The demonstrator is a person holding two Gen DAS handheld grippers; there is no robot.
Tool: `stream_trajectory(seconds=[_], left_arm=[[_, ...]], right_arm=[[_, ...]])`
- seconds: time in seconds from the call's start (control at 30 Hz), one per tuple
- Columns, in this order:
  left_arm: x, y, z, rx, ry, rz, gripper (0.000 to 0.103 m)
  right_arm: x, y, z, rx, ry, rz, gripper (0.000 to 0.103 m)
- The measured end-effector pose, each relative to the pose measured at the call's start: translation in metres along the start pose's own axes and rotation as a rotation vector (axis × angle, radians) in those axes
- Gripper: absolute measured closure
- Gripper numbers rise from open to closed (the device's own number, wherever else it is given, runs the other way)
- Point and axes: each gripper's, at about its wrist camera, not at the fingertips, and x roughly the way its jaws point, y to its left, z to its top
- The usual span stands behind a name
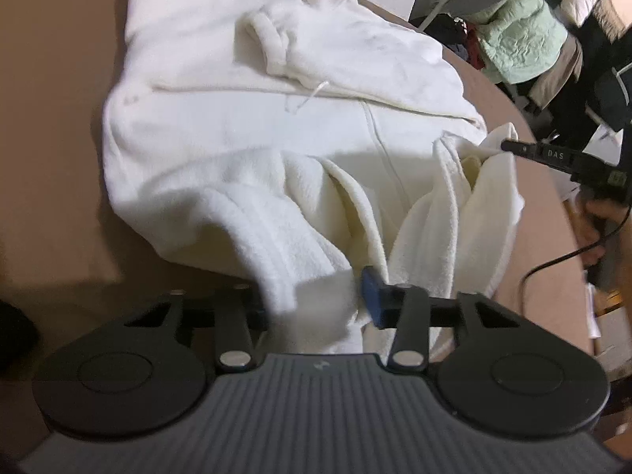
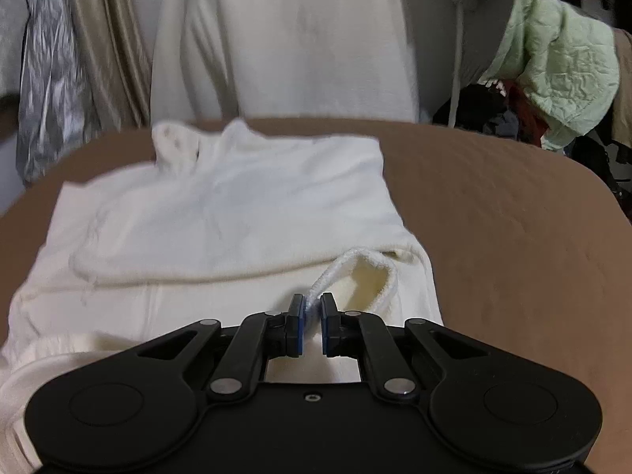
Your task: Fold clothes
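Left wrist view: I see the left gripper [image 1: 316, 296] set wide, with white fleece bunched in the gap between its fingers; the blue pad [image 1: 373, 296] on one side shows, while the opposite pad is hidden behind cloth, so I cannot tell whether the fabric is pinched or merely lying there. The white fleece garment [image 1: 245, 118] spreads ahead of this gripper across the brown table [image 1: 51, 138], with a folded-over panel on the far part and loose, upright folds close in front of the fingers. Ahead and to the right, the right gripper [image 1: 507, 146] reaches into a raised fold at the garment's edge, and a hand [image 1: 596, 225] holds its grip, with a black cable [image 1: 553, 264] trailing below. Beyond the table's far right edge lies a pale green quilted item [image 1: 517, 43]. Right wrist view: I read the right gripper [image 2: 311, 324] as nearly closed, its blue pads clamping a ribbed hem [image 2: 328, 276] of the garment [image 2: 237, 213] directly between the fingertips; the hem loops up and to the right of the fingers. The rest of the garment lies flat ahead and to the left of this gripper, with bare table [image 2: 513, 217] to the right. Pale cloth [image 2: 276, 39] hangs beyond the table's far edge.
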Motion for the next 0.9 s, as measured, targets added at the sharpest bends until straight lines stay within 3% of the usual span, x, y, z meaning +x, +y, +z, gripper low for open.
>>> stream_trajectory(seconds=[0.13, 0.2, 0.23, 0.27, 0.37, 0.5, 0.57, 0.7, 0.73, 0.77, 0.8, 0.83, 0.9], left_arm=[[0.007, 0.021, -0.001, -0.106, 0.051, -0.026, 0.067], [0.014, 0.033, -0.005, -0.168, 0.087, -0.024, 0.056], [0.016, 0.040, -0.008, -0.218, 0.106, -0.032, 0.044], [0.019, 0.047, -0.012, -0.269, 0.125, -0.041, 0.040], [0.023, 0.063, -0.021, -0.397, 0.144, -0.120, 0.038], [0.030, 0.059, -0.020, -0.382, 0.142, -0.140, 0.025], [0.034, 0.057, -0.020, -0.374, 0.141, -0.150, 0.004], [0.039, 0.050, -0.020, -0.333, 0.133, -0.153, 0.000], [0.036, 0.043, -0.019, -0.279, 0.120, -0.125, 0.011], [0.033, 0.036, -0.019, -0.226, 0.108, -0.097, 0.046], [0.030, 0.028, -0.019, -0.173, 0.095, -0.069, 0.068], [0.027, 0.021, -0.018, -0.120, 0.083, -0.041, 0.087], [0.019, 0.011, -0.017, -0.051, 0.052, -0.013, 0.088]], right_arm=[[0.012, -0.011, -0.009, 0.088, 0.114, 0.033, 0.086], [0.019, -0.020, -0.016, 0.174, 0.155, 0.082, 0.082], [0.022, -0.024, -0.019, 0.207, 0.169, 0.103, 0.073], [0.023, -0.026, -0.020, 0.229, 0.173, 0.121, 0.067], [0.026, -0.033, -0.024, 0.292, 0.179, 0.177, 0.061], [0.022, -0.041, -0.021, 0.333, 0.128, 0.221, 0.050], [0.023, -0.045, -0.019, 0.339, 0.098, 0.210, 0.048], [0.044, -0.050, -0.019, 0.358, 0.095, 0.229, 0.047], [0.050, -0.050, -0.020, 0.362, 0.096, 0.229, 0.047], [0.055, -0.050, -0.021, 0.366, 0.091, 0.220, 0.055], [0.057, -0.047, -0.021, 0.355, 0.079, 0.213, 0.064], [0.057, -0.044, -0.020, 0.325, 0.059, 0.206, 0.081], [0.049, -0.035, -0.017, 0.256, 0.009, 0.177, 0.092]])
